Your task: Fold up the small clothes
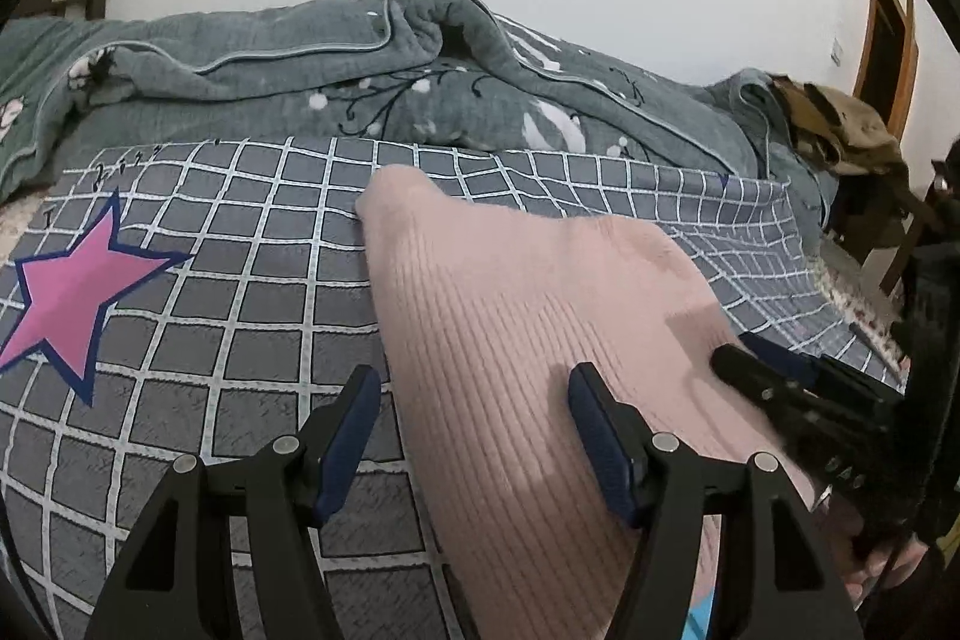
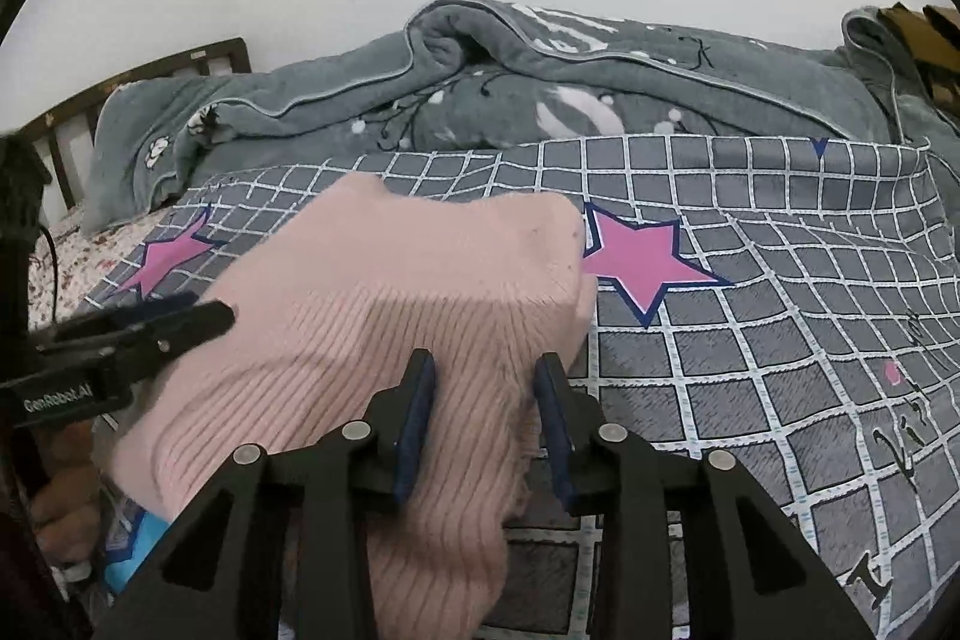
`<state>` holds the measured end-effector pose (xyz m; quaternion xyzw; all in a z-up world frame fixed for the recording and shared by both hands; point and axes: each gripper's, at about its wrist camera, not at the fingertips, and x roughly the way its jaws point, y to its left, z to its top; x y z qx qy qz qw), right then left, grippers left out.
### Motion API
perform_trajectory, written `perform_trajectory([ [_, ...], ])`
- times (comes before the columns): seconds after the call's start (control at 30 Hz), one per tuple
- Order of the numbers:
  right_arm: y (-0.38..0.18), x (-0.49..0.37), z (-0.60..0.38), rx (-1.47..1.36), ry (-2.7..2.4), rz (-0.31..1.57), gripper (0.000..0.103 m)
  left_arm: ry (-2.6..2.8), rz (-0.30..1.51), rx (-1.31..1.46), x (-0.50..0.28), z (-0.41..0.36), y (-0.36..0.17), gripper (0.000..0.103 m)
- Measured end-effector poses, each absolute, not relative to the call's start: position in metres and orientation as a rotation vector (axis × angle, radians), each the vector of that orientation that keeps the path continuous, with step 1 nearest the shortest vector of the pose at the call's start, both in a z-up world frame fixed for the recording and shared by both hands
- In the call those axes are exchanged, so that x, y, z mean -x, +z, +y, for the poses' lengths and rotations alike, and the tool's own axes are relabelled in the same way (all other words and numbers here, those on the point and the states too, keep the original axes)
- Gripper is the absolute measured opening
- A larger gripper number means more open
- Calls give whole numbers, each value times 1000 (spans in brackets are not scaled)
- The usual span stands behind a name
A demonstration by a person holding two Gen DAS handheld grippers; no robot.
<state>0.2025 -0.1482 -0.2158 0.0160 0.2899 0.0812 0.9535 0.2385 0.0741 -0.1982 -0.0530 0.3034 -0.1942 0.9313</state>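
Right wrist view gives you the bed point(image 2: 750, 340) under its checked cover, the spread surface for folding. On it lies the pink ribbed garment point(image 2: 372, 316), near edge lifted. Your right gripper point(image 2: 486, 388) pinches that edge, jaws partly closed on fabric. Your left gripper point(image 1: 474, 400) straddles the other edge, jaws wide, not yet gripping.

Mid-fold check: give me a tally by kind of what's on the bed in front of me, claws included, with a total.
pink knit garment: 1
pink stars printed on the cover: 2
checked cover: 1
grey-green quilt: 1
claws, the left claw and the right claw: 2
Total: 7
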Motion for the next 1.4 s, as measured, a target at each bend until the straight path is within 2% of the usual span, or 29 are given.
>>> perform_trajectory([
  [0.17,-194,-191,-150,-133,233,518,35,-404,601,78,-233,75,-198,64],
  [0.37,-221,-181,-108,121,209,523,35,-420,624,91,-231,76,-201,64],
  [0.67,-194,-156,-111,-35,358,488,34,-409,600,108,-220,84,-195,63],
  [0.87,-228,-164,-95,30,341,607,34,-411,597,100,-209,88,-196,65],
  [1.4,-219,-138,-139,-98,228,631,32,-373,640,53,-170,81,-200,65],
])
